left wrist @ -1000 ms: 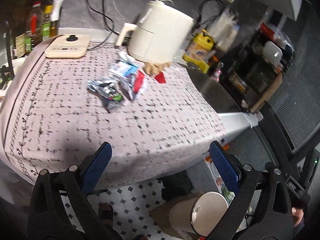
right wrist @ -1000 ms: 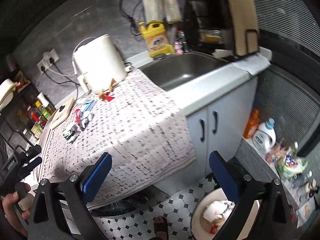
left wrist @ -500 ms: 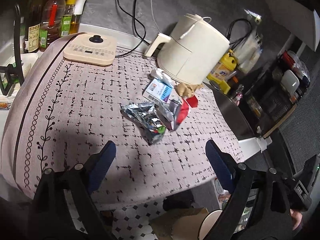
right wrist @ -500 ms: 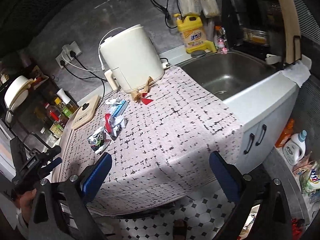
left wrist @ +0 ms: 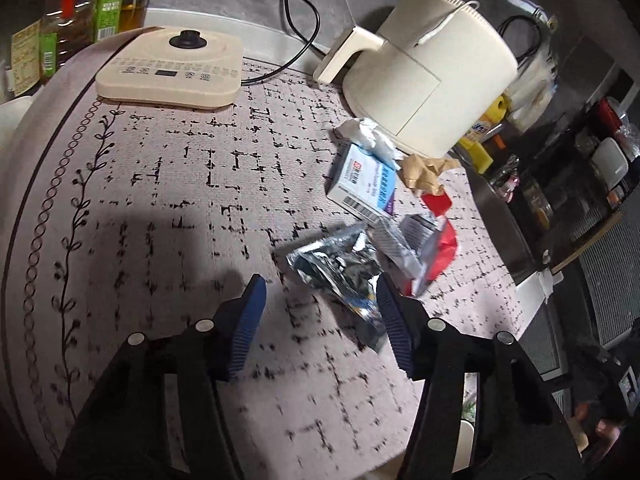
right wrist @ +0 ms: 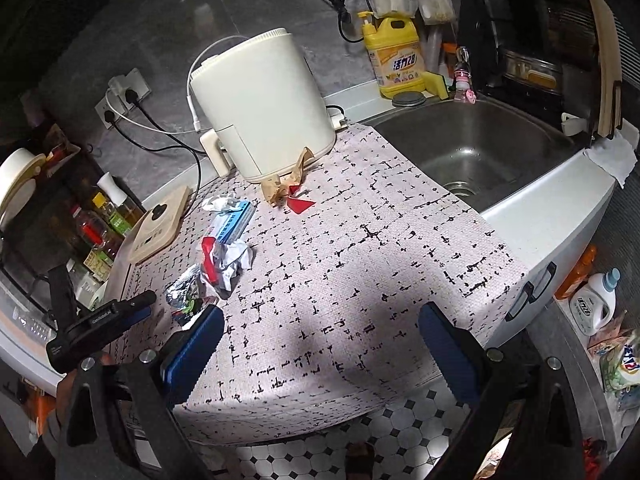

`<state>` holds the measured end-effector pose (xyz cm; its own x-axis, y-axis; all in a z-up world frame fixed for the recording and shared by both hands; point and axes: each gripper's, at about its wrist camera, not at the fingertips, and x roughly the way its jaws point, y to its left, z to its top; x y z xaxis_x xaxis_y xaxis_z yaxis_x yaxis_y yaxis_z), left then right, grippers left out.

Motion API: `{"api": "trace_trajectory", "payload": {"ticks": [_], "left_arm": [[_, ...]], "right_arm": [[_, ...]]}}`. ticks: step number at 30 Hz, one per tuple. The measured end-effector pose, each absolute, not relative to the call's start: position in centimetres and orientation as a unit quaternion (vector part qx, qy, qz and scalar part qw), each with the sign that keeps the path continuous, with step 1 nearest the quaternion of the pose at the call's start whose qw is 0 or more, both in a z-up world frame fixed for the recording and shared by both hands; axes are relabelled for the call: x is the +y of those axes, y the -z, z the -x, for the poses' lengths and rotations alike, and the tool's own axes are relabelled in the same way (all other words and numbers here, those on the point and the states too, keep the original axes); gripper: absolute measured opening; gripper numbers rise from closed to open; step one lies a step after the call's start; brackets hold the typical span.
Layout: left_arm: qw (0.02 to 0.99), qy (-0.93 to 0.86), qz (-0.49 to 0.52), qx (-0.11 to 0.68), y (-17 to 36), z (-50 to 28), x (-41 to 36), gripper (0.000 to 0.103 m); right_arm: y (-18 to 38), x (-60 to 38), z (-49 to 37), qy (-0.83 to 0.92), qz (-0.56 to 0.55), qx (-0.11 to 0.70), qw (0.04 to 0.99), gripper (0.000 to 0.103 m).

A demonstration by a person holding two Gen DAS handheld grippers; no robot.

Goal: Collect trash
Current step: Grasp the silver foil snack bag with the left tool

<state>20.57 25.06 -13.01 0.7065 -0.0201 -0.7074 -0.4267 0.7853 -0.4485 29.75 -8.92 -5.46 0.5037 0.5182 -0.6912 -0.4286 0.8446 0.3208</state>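
Trash lies on the patterned tablecloth (left wrist: 168,184): a crumpled silver foil wrapper (left wrist: 340,268), a red and silver wrapper (left wrist: 432,244), a white and blue carton (left wrist: 364,184), crumpled white paper (left wrist: 364,132), brown paper (left wrist: 424,168) and a red scrap (right wrist: 301,204). My left gripper (left wrist: 320,300) is open just above the cloth, its right finger beside the foil wrapper. It also shows in the right wrist view (right wrist: 132,312), next to the foil wrapper (right wrist: 186,292). My right gripper (right wrist: 320,344) is open and empty over the table's front edge.
A cream air fryer (left wrist: 428,76) stands behind the trash, a cream control base (left wrist: 172,72) at the back left, bottles (left wrist: 60,24) beyond it. A steel sink (right wrist: 476,148) lies right of the cloth, with yellow detergent (right wrist: 396,56) behind. Tiled floor (right wrist: 400,440) lies below.
My left gripper has moved forward and down to the foil wrapper. My right gripper has come closer over the table edge. Both stay open.
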Motion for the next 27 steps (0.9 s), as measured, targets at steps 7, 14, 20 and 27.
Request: {"api": "trace_trajectory", "payload": {"ticks": [7,14,20,27], "left_arm": [[0.865,-0.093,0.29,0.398,15.1,-24.1,26.5,0.038],[0.881,-0.072,0.269,0.382,13.5,-24.7,27.2,0.005],[0.882,-0.106,0.282,0.361,12.0,-22.1,30.2,0.005],[0.872,-0.158,0.301,0.352,12.4,-18.6,33.5,0.005]], "right_arm": [[6.6,-6.5,-31.8,-0.265,-0.057,0.423,0.865,0.095],[7.8,-2.2,-35.7,-0.277,-0.038,0.421,0.863,0.093],[9.4,2.4,-39.9,-0.297,-0.035,0.426,0.854,0.083],[11.2,7.3,-43.4,-0.299,-0.016,0.439,0.847,0.067]]}}
